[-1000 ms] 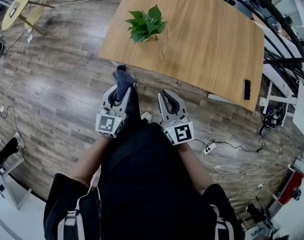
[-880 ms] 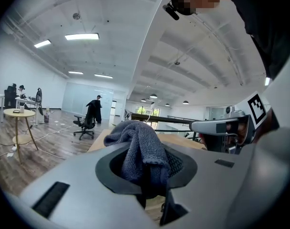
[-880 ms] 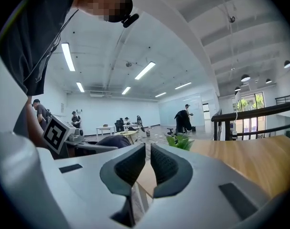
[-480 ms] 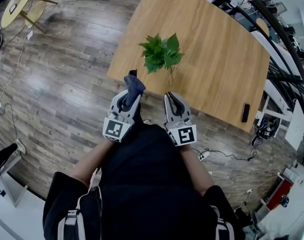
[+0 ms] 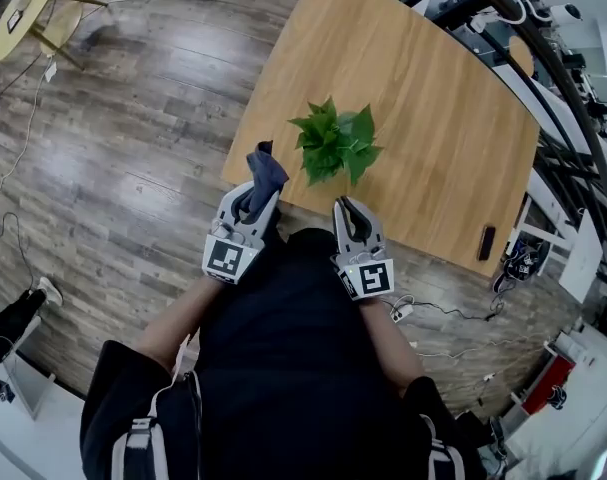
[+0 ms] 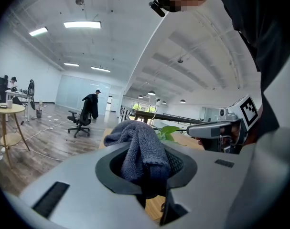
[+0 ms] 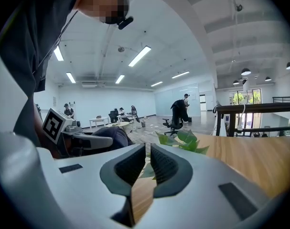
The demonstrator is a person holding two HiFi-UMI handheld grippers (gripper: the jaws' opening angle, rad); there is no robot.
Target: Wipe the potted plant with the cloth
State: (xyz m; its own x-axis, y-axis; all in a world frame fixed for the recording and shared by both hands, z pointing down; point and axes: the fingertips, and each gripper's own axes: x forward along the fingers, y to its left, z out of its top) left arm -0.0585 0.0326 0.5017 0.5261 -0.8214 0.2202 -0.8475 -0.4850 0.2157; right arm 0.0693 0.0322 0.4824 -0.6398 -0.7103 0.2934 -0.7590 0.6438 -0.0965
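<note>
Left gripper (image 5: pixel 262 196): jaws pinching a dark blue-grey cloth (image 5: pixel 266 168) – the fabric bunches between the pads and sticks out past the tips in a soft fold.
Right gripper (image 5: pixel 345 204): jaws pressed together with only a thin slit between the ribbed pads, nothing in them.
Potted plant (image 5: pixel 335 143): stands on the counter (image 5: pixel 433 108) close to its near edge; from above only the green leaves show, the pot is hidden under them.
Left gripper and plant: the cloth's tip lies over the counter's near corner, to the left of the leaves and apart from them.
Right gripper and plant: its tips sit at the counter's near edge, just in front of the leaves; in the right gripper view the leaves show just beyond the tips, and I cannot tell whether they touch.
Grippers to each other: side by side, both pointing toward the counter – the left gripper view shows the right one close by on its right.
Counter: light wood, with a small dark flat object (image 5: pixel 486 242) near its right edge, well apart from the plant.
Floor (image 5: pixel 123 168): dark wood planks, with thin cables (image 5: pixel 438 313) trailing across it.
</note>
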